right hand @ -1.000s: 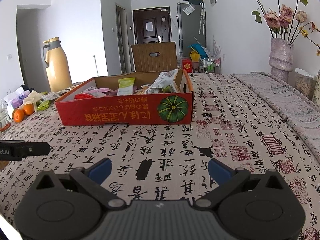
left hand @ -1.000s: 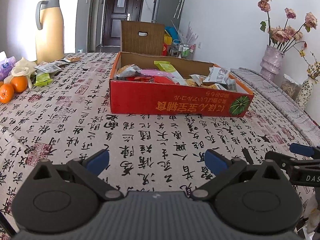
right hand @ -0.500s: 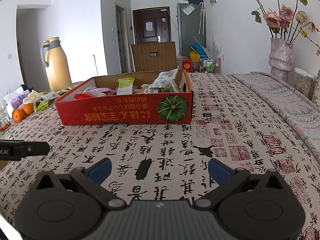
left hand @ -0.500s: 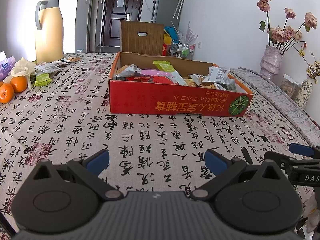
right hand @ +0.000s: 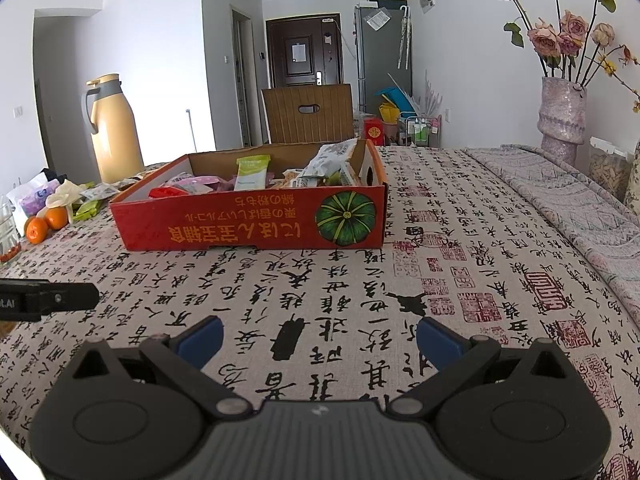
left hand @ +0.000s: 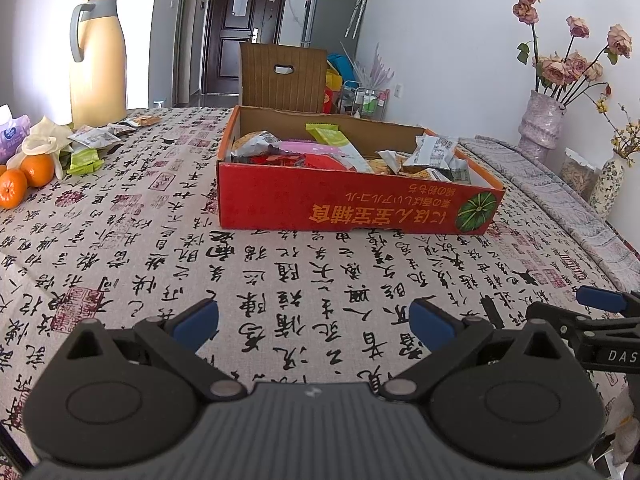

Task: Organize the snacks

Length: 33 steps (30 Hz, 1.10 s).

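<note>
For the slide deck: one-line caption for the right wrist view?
Open right tongs face a red snack box across the calligraphy tablecloth.

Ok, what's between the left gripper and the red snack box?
Only patterned tablecloth between the left gripper and the red snack box, seen in the left wrist view.

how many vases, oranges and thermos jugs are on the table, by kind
vases: 2, a tall pink vase with roses and a small floral vase
oranges: 2, orange and orange
thermos jugs: 1, yellow thermos jug
total: 5
</note>
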Tool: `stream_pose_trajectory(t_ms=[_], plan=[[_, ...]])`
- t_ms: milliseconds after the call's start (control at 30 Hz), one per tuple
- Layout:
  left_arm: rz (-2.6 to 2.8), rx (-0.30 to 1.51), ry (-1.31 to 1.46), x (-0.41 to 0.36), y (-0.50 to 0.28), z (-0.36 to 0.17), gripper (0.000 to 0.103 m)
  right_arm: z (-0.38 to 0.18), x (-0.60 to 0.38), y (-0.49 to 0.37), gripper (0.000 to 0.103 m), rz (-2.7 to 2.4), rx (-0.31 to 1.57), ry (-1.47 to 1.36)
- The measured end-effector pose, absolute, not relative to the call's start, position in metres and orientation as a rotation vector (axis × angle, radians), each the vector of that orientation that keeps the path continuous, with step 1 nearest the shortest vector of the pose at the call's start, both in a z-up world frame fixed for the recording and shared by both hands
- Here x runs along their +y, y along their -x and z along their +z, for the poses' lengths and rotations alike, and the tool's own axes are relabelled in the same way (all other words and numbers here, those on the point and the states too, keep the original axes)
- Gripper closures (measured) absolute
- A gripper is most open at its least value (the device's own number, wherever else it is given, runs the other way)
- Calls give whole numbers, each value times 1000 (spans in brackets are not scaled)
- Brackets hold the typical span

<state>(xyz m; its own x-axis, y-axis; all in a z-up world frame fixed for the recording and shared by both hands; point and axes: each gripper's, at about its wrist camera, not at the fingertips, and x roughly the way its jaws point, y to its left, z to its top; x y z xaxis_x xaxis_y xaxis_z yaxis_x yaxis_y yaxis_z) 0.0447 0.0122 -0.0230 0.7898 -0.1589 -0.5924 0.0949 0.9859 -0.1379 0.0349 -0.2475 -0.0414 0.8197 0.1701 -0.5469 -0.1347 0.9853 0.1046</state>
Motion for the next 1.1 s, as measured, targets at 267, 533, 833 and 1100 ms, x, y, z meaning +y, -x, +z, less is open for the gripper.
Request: stream_pose_trajectory(t_ms=[267, 533, 833, 1100], plan=[[-140, 642, 101, 11, -43, -21, 0, -41, -247, -35, 0, 162, 587, -62], [-141, 640, 100, 10, -43, -20, 0, -41, -247, -34, 0, 163, 587, -63], [-142, 639, 100, 10, -43, -21, 0, -39, -245, -34, 0, 160, 586, -61], [-147, 638, 101, 9, -39, -20, 0, -38, -245, -34, 0, 160, 586, -60]])
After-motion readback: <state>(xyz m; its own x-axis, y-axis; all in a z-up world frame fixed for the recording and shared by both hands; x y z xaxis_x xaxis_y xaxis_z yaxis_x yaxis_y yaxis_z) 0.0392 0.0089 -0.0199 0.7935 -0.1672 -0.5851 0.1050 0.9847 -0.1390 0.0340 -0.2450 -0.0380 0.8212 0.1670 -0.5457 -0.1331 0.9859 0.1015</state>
